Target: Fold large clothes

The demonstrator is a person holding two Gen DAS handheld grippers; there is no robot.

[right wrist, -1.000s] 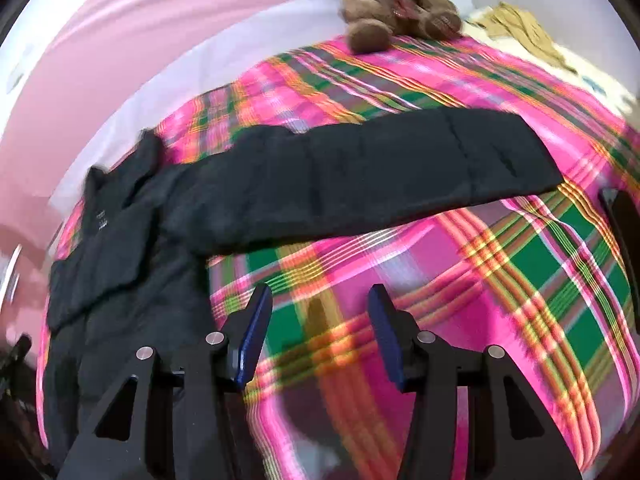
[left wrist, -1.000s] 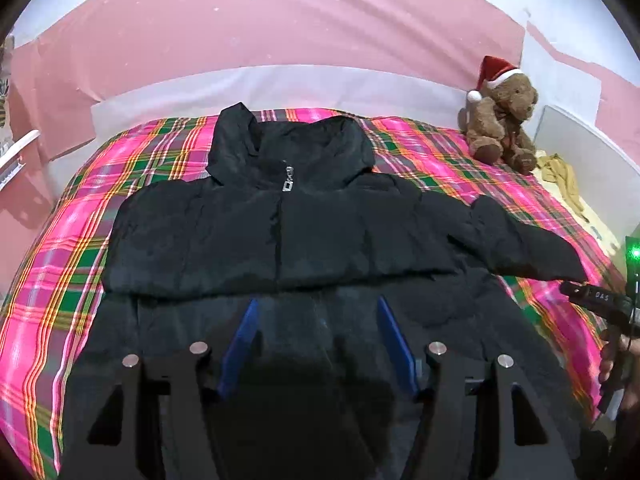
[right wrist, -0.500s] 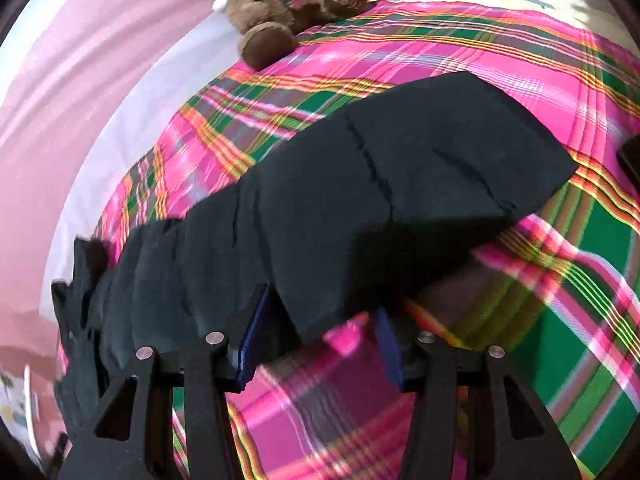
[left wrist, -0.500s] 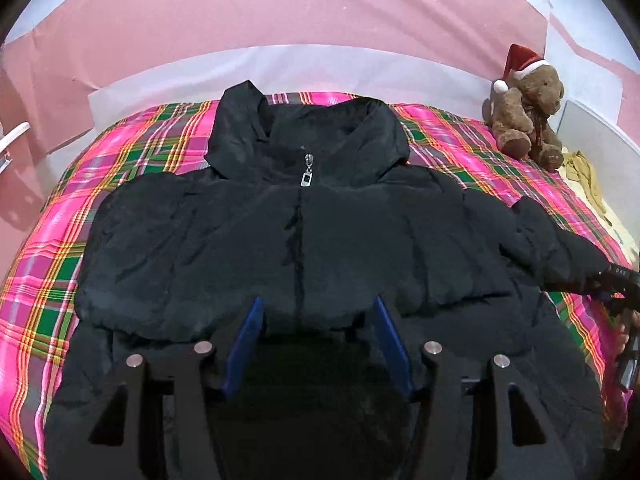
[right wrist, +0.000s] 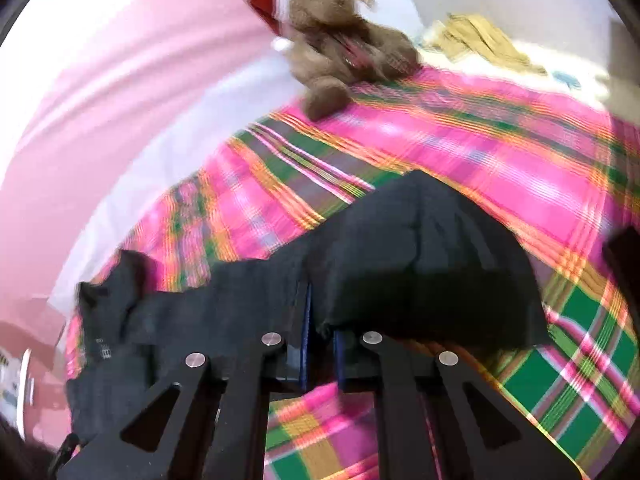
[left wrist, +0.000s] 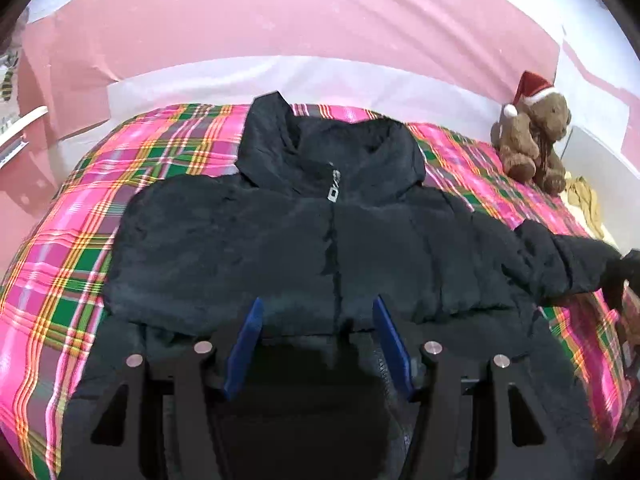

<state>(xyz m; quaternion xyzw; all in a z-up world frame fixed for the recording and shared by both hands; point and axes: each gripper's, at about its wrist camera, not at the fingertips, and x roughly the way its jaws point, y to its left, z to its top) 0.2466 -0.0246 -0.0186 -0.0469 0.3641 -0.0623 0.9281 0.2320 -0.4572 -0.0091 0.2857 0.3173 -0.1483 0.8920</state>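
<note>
A large black hooded jacket (left wrist: 304, 240) lies front up on a pink plaid bed cover (left wrist: 72, 256), zipped, hood toward the wall. Its left sleeve lies folded across the chest. My left gripper (left wrist: 318, 344) is open and hovers over the jacket's lower front, blue pads apart. My right gripper (right wrist: 320, 340) is shut on the edge of the jacket's right sleeve (right wrist: 420, 264) and holds it lifted off the cover. In the left wrist view that sleeve (left wrist: 560, 264) rises at the far right.
A brown teddy bear with a Santa hat (left wrist: 532, 140) sits at the bed's far right corner, also in the right wrist view (right wrist: 340, 40). A yellowish cloth (right wrist: 480, 40) lies beyond it. A pink and white wall (left wrist: 320, 40) backs the bed.
My right gripper closed on the sleeve edge and lifted it. My left gripper moved forward over the jacket and stayed open.
</note>
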